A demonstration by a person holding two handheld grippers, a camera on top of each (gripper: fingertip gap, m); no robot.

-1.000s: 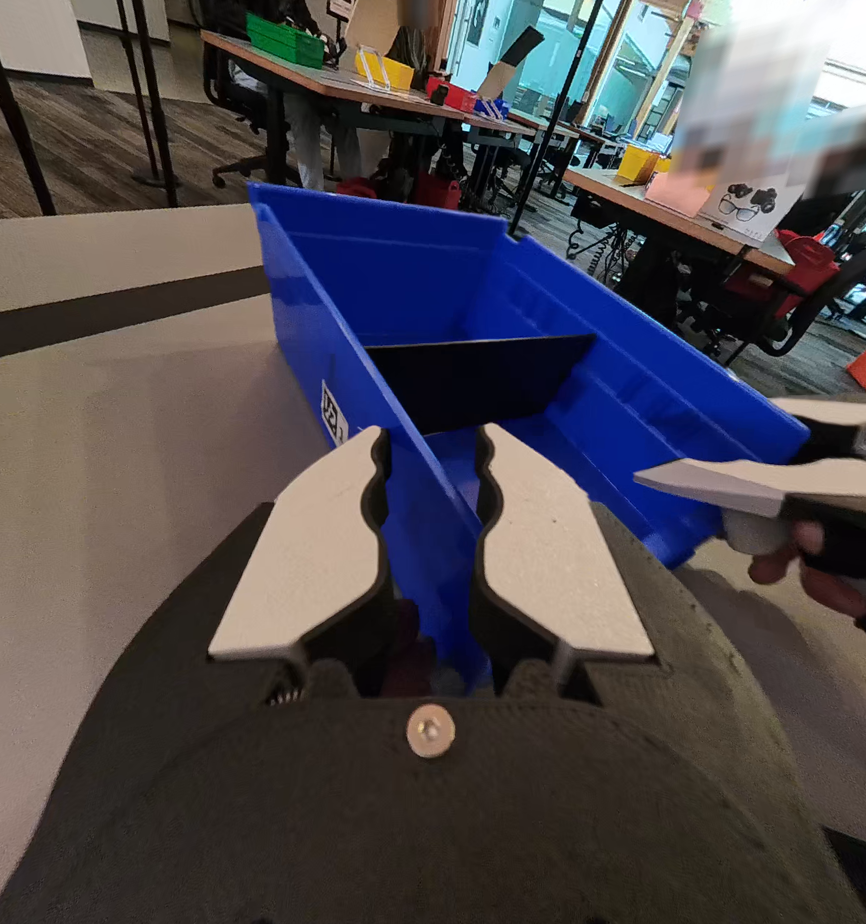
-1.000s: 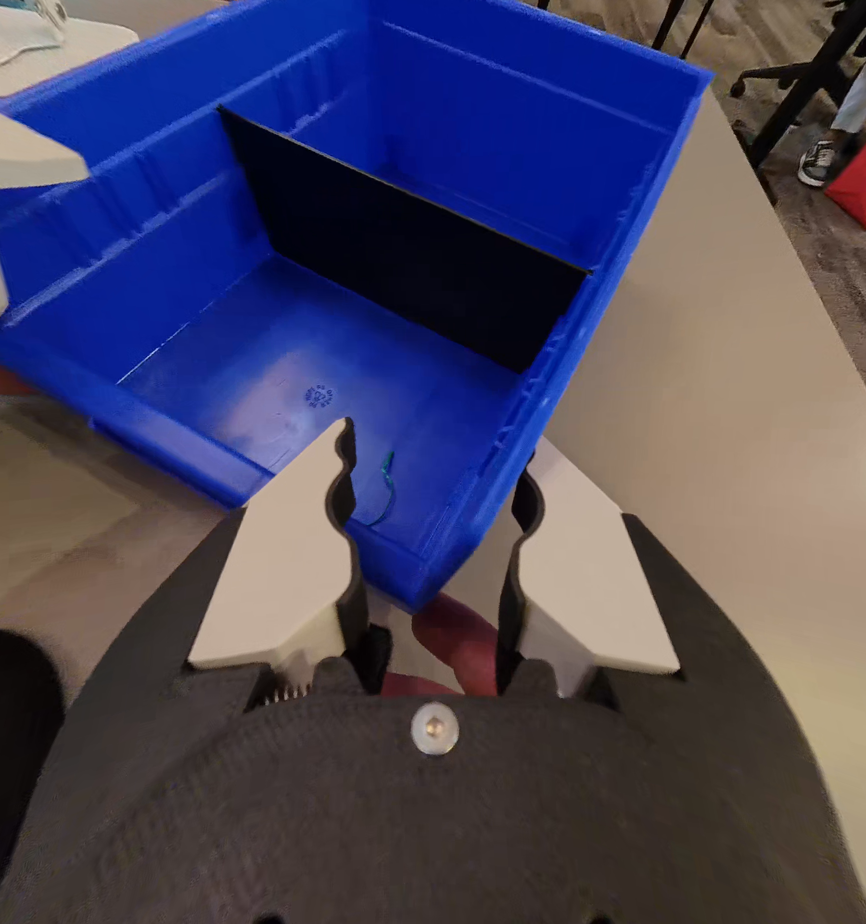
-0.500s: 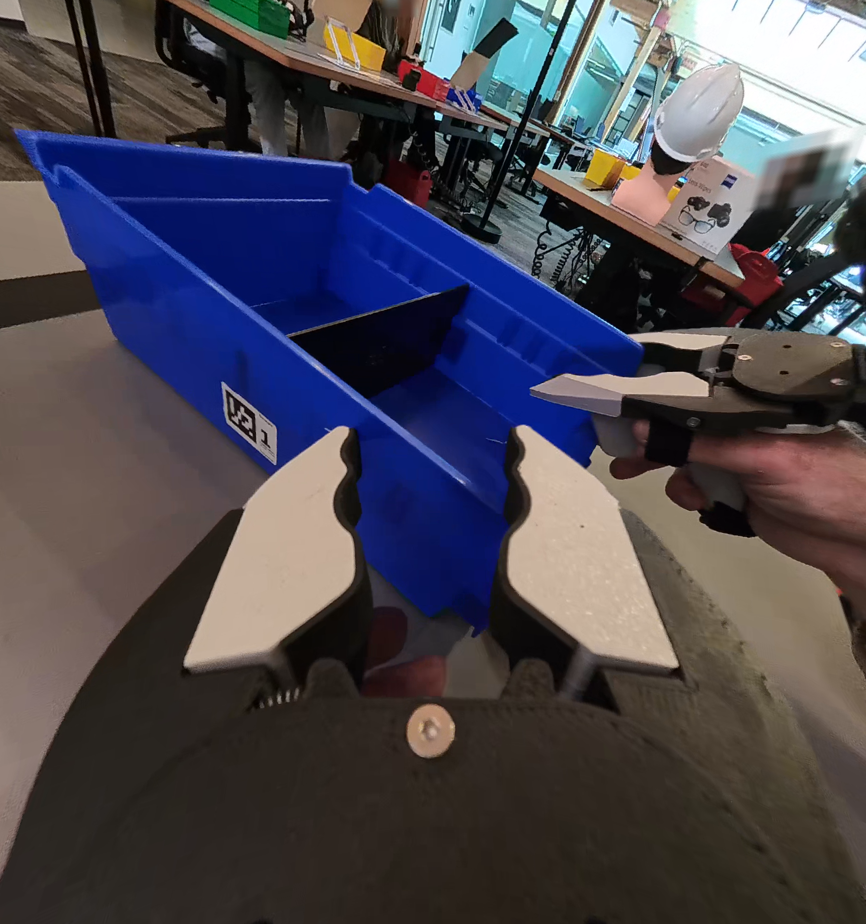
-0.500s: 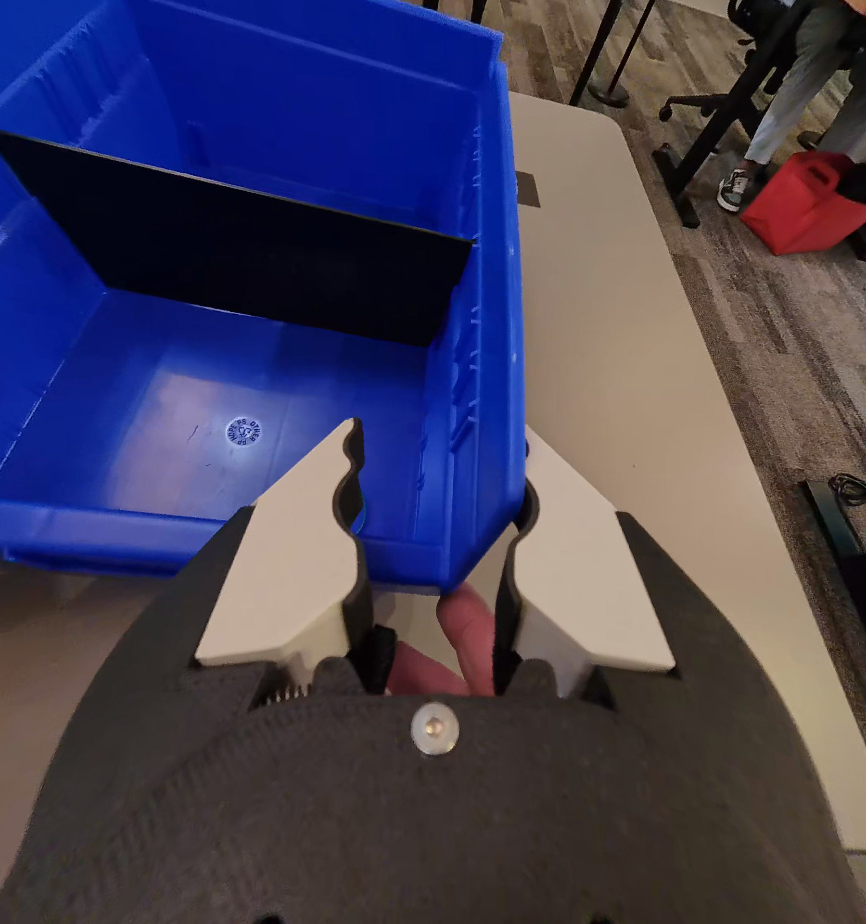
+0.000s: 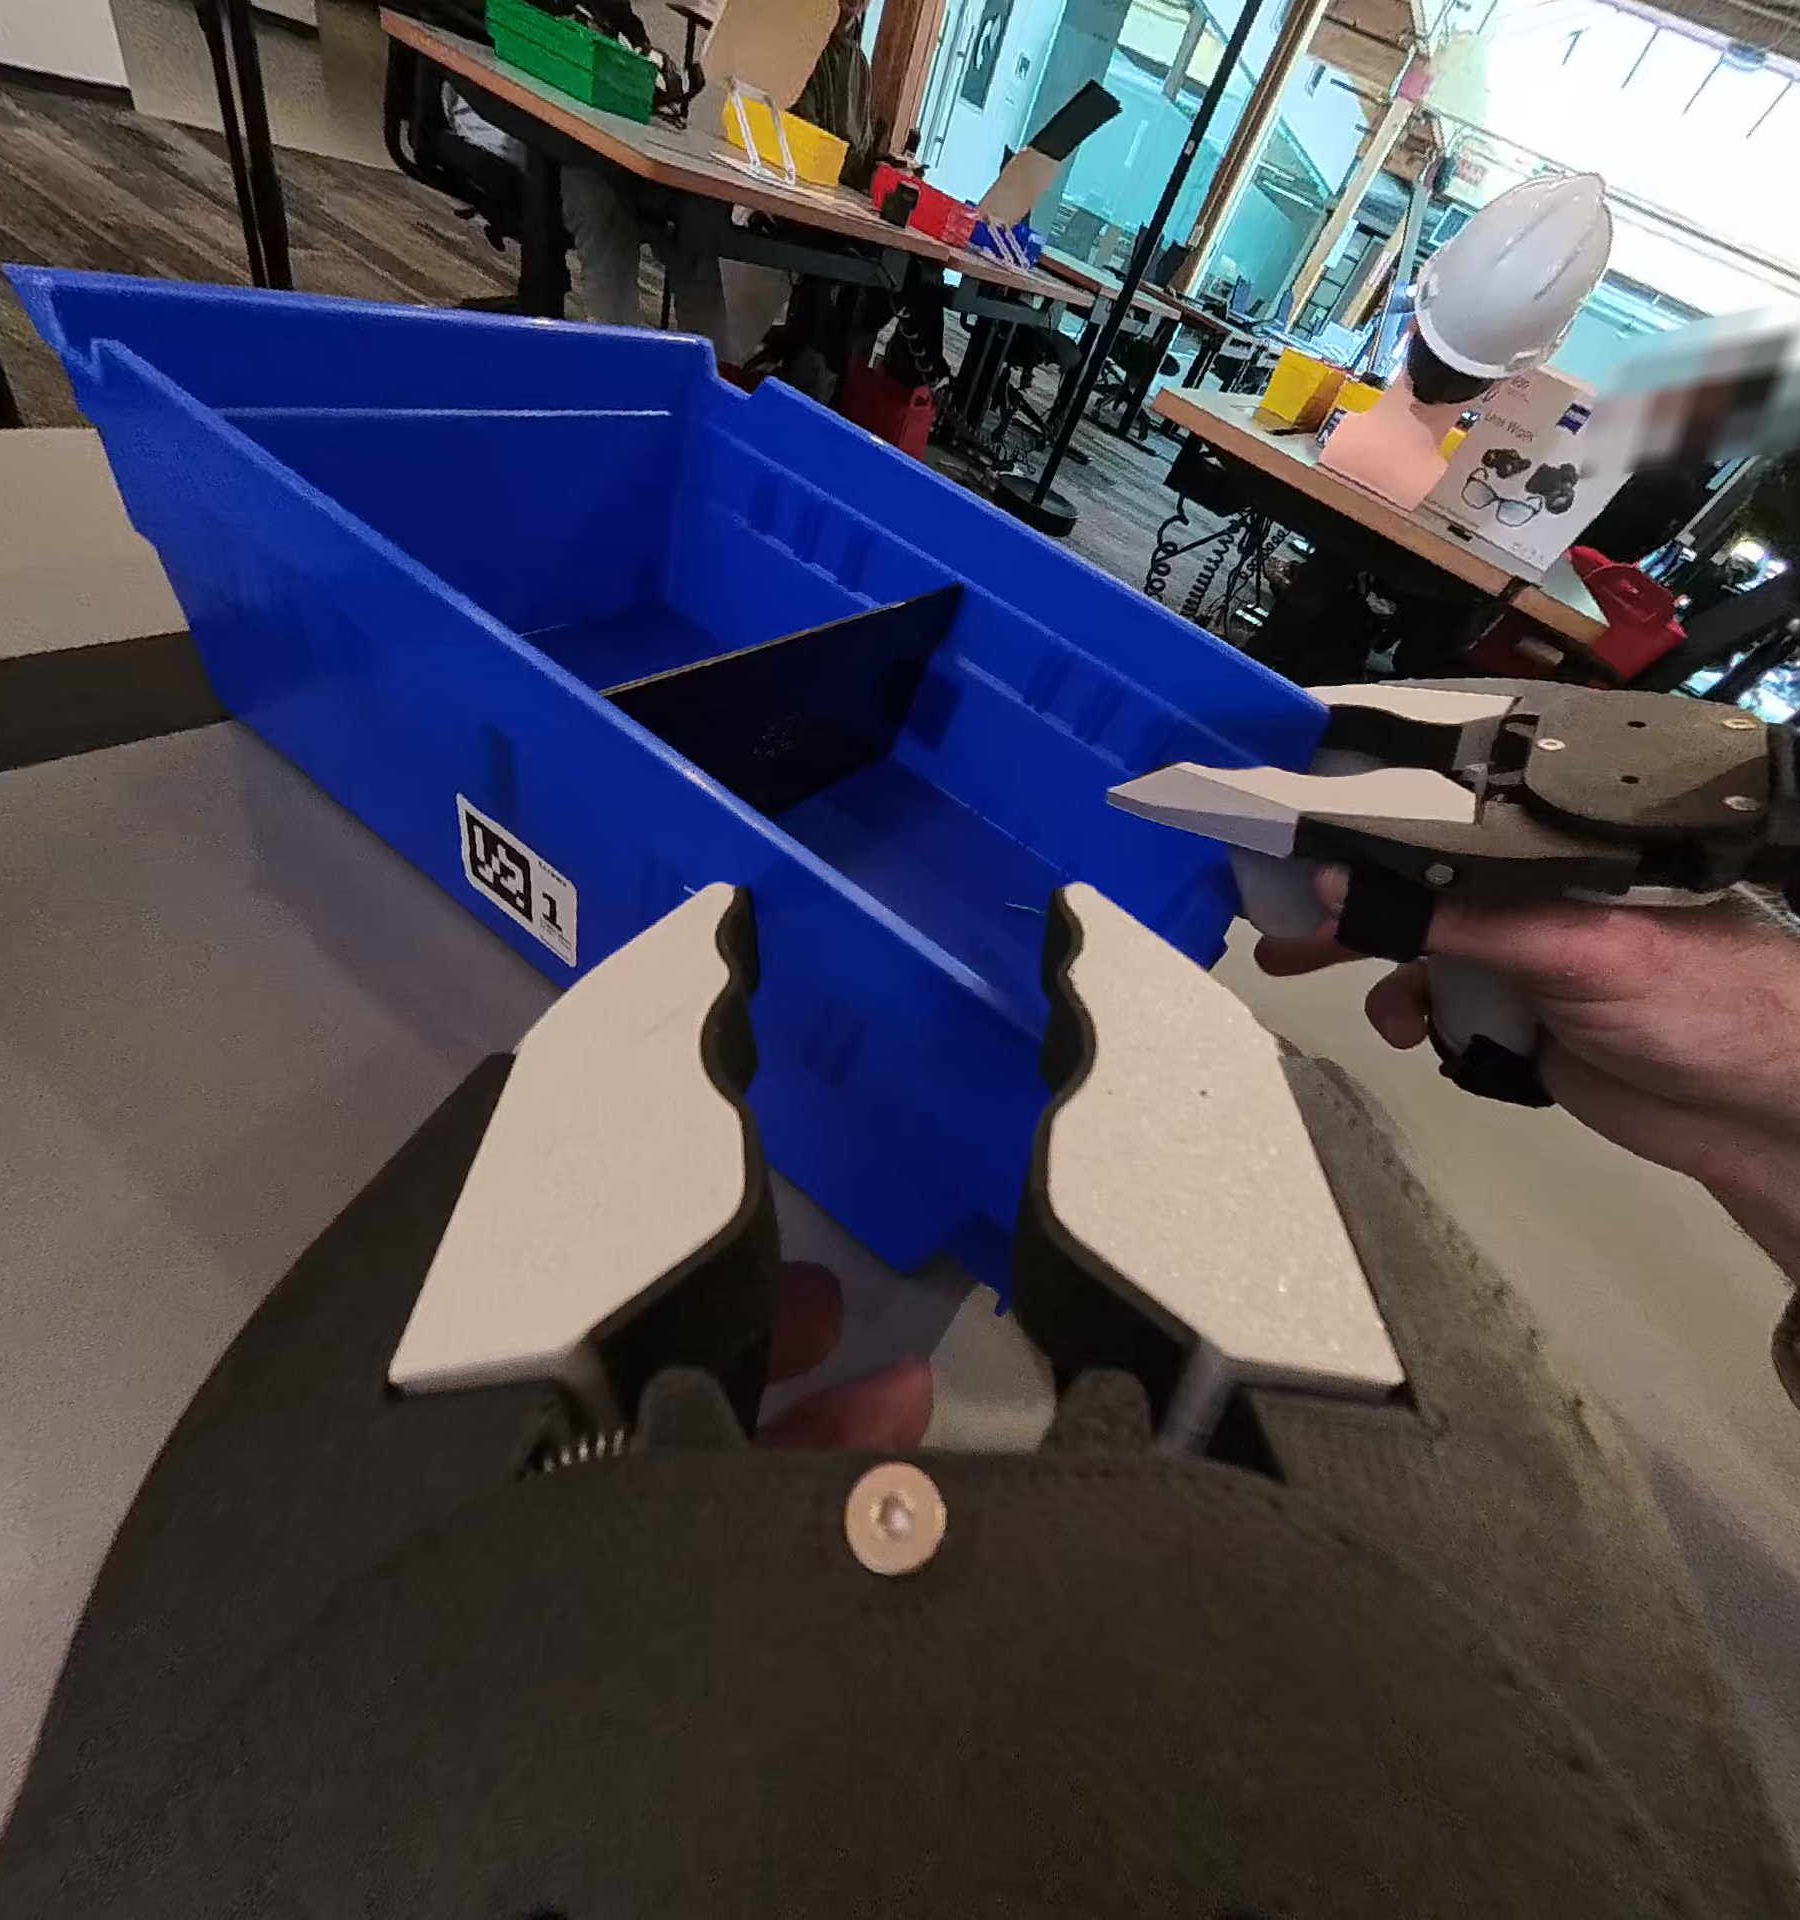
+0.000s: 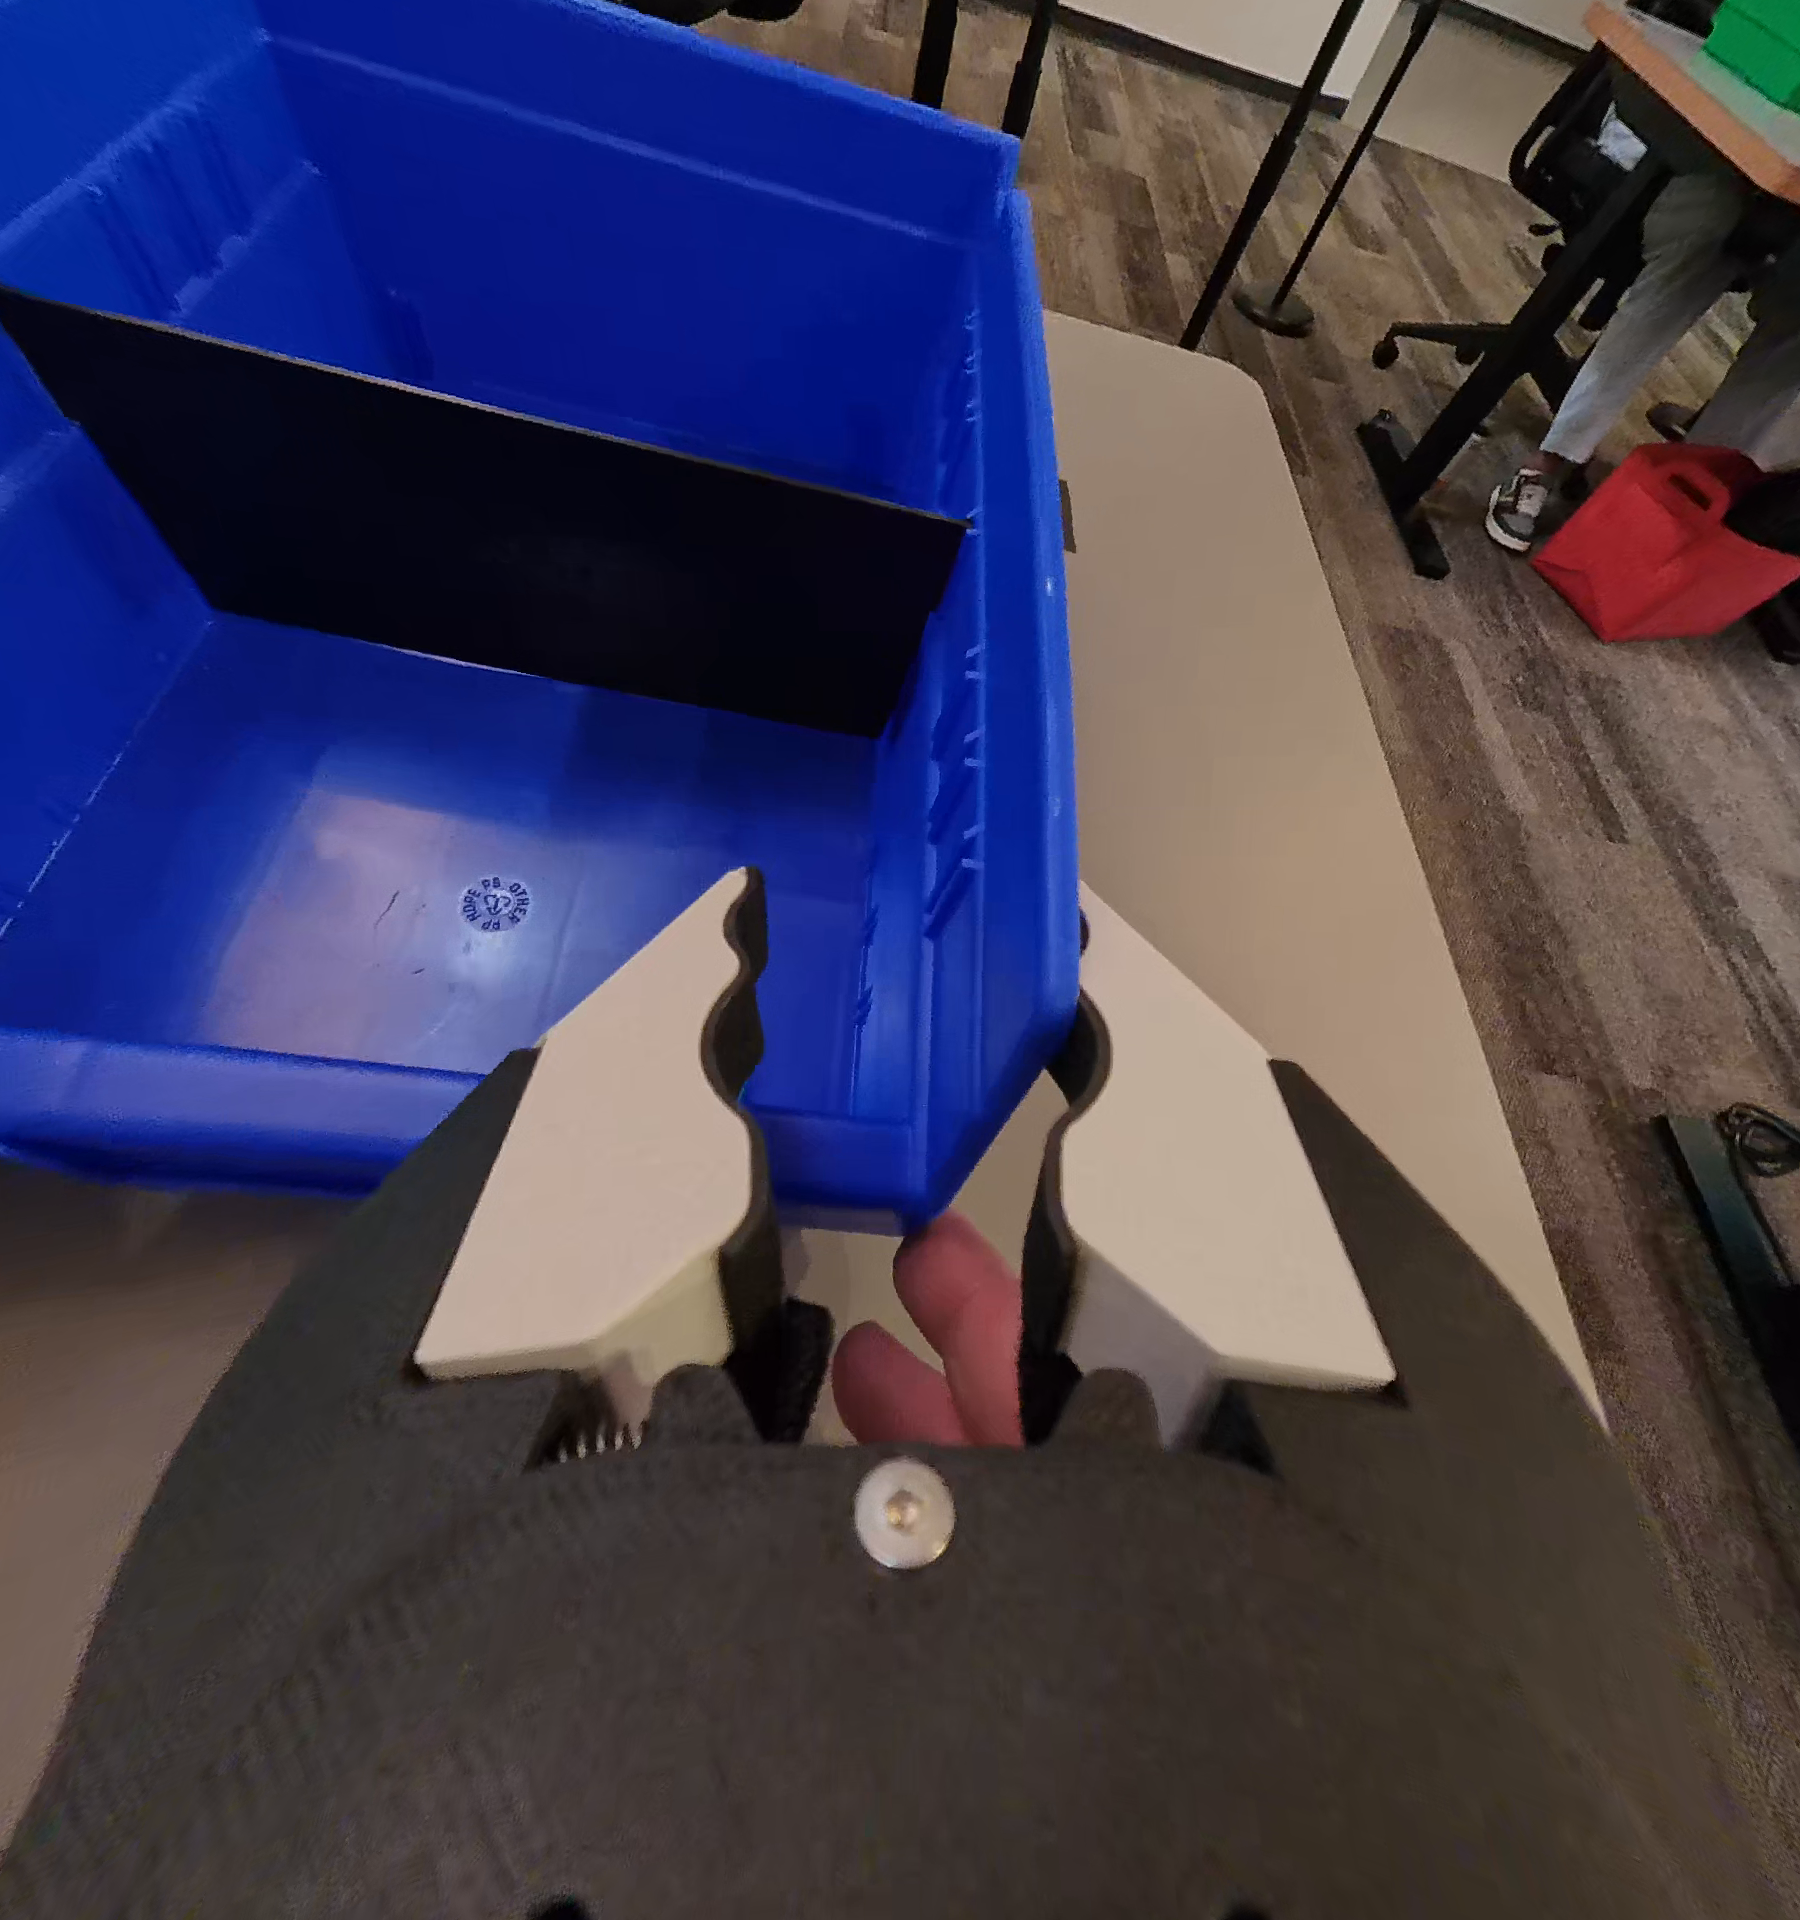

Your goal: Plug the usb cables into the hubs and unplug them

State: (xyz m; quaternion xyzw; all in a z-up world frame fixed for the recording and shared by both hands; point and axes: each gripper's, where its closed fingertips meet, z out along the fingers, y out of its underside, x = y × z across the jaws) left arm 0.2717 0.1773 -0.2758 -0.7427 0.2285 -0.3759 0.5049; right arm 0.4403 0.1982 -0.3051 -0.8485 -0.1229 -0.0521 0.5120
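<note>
Both grippers have drawn back from the blue bin [image 5: 376, 623], which a second ago sat between the left gripper's [image 5: 896, 914] jaws. Left and right gripper [image 6: 917, 925] jaws stand apart, each framing a near corner of the bin on the grey tabletop [image 5: 148, 1039]. A black divider [image 6: 480, 551] splits the bin; no cables or hubs show.
</note>
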